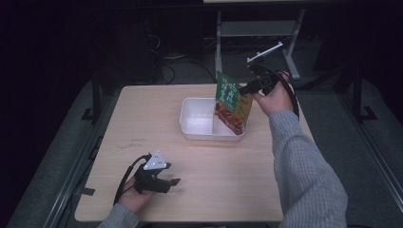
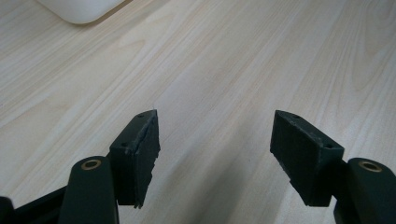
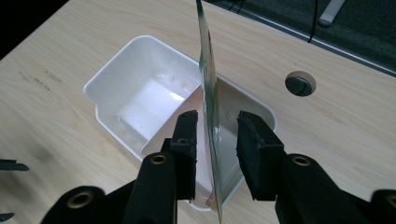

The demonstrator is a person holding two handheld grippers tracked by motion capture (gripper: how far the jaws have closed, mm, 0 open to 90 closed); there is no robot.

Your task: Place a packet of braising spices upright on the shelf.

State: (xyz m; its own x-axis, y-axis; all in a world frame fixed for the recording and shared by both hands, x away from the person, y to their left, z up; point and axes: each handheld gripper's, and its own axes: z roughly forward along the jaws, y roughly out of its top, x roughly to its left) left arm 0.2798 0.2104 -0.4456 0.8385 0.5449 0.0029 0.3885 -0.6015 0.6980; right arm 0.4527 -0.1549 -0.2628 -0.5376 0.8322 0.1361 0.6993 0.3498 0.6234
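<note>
Two grippers, near one first: your left gripper (image 1: 173, 182) sits low over the table (image 1: 228, 180) by its near-left corner, jaws spread wide, nothing between them, bare wood under it in the left gripper view. Farther back, near the far edge and right of centre, is the white bin (image 1: 192, 123), two compartments split by a divider. Your right gripper (image 3: 215, 140) is over its right compartment with the green snack packet (image 1: 231, 102) standing on edge between the jaws. In the right gripper view there's visible daylight between each pad and the packet, so I can't tell whether you're pinching it or have already let go. Risks: if it's loose, the thin packet can tip and fall across the divider or over the bin's right rim onto the table instead of into the compartment; if it's gripped, pulling away could drag it back out or shift the light bin. Writing: pale characters on the packet's green top, food picture below, too small to read; no brand legible.
</note>
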